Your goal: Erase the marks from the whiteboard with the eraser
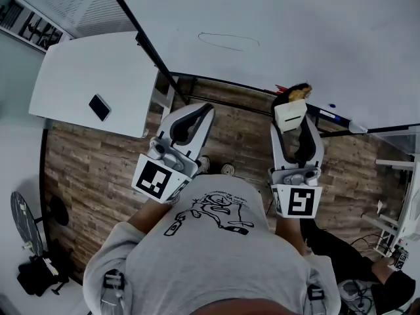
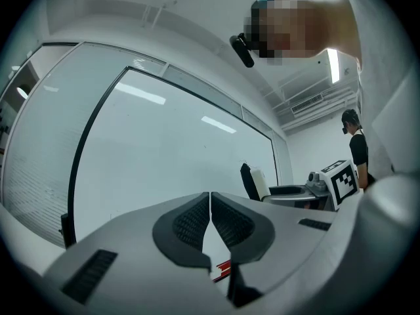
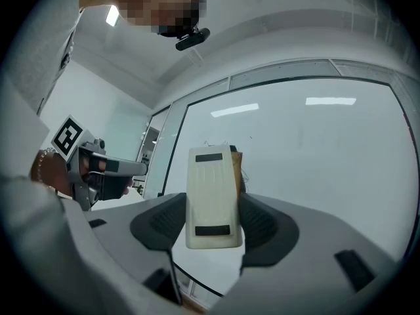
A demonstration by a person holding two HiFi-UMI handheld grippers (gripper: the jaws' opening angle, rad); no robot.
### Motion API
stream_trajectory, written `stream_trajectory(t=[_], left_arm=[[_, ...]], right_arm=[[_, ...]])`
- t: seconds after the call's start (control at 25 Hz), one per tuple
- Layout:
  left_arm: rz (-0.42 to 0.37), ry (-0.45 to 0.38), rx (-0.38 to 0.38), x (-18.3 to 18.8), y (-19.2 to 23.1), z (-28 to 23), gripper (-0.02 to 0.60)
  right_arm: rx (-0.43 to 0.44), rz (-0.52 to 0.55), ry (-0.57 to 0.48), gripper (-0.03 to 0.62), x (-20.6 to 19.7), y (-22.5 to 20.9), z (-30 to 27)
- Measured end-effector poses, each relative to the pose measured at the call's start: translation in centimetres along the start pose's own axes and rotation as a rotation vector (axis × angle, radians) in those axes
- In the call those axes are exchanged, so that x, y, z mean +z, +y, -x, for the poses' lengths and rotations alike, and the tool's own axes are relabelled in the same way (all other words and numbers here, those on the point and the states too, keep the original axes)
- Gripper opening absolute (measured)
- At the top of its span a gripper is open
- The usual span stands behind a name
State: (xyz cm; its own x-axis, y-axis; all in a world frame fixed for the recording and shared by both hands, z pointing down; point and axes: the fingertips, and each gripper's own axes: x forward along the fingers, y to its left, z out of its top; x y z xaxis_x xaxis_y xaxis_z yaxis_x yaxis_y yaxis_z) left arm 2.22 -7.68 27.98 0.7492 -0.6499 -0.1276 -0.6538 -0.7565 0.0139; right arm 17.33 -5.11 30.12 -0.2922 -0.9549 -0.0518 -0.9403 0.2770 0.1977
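- White plastic eraser (image 3: 211, 199) sits clamped upright between the pads of the right tool (image 3: 211, 227), its ribbed back facing the camera and a brownish layer showing behind it.
- From the head view the eraser (image 1: 289, 115) is at the tip of the right tool (image 1: 293, 126), over the lower edge of the whiteboard (image 1: 308, 25), near the tray there.
- Whether the eraser touches the whiteboard, I cannot tell.
- One thin, flat oval mark (image 1: 228, 41) is on the whiteboard, above the eraser and to its left, well apart from it.
- The left tool (image 2: 210, 220) has its jaws pressed together with nothing between them; it points up at the whiteboard (image 2: 164, 156).
- In the head view the left tool (image 1: 199, 113) is held level with the right one, beside the black frame of the whiteboard.
- On the tray, just right of the eraser, lies a marker with a blue cap (image 1: 332, 105).
- A white table (image 1: 72, 71) stands to the left of the whiteboard and carries a dark phone (image 1: 100, 107).
- Wood-plank floor (image 1: 92, 169) lies below both tools.
- A second person (image 2: 357, 151) in dark clothes stands at the far right of the left gripper view.
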Motion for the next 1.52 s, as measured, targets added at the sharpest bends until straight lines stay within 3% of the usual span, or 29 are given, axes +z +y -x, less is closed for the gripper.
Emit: stream_trajectory(t=[0.32, 0.48, 0.6, 0.88, 1.12, 1.52], left_arm=[[-0.001, -0.007, 0.008, 0.5, 3.6, 0.3, 0.023], [0.002, 0.007, 0.017, 0.2, 4.5, 0.9, 0.023], [0.008, 0.025, 0.021, -0.2, 4.8, 1.4, 0.023], [0.019, 0.055, 0.03, -1.1, 5.6, 2.1, 0.023], [0.025, 0.061, 0.039, -1.4, 6.0, 2.2, 0.023], [0.033, 0.074, 0.048, -2.0, 6.7, 2.0, 0.023]], right_arm=[[-0.034, 0.076, -0.008, 0.256, 0.7, 0.2, -3.2], [-0.057, 0.24, -0.023, 0.256, 1.5, -1.2, -6.6], [-0.077, 0.363, 0.066, 0.256, -0.1, -2.4, -9.3], [-0.098, 0.515, 0.083, 0.256, -2.7, -3.9, -15.9], [-0.102, 0.569, 0.108, 0.256, -4.6, -5.3, -19.6], [-0.142, 0.658, 0.12, 0.255, -5.9, -5.1, -20.6]])
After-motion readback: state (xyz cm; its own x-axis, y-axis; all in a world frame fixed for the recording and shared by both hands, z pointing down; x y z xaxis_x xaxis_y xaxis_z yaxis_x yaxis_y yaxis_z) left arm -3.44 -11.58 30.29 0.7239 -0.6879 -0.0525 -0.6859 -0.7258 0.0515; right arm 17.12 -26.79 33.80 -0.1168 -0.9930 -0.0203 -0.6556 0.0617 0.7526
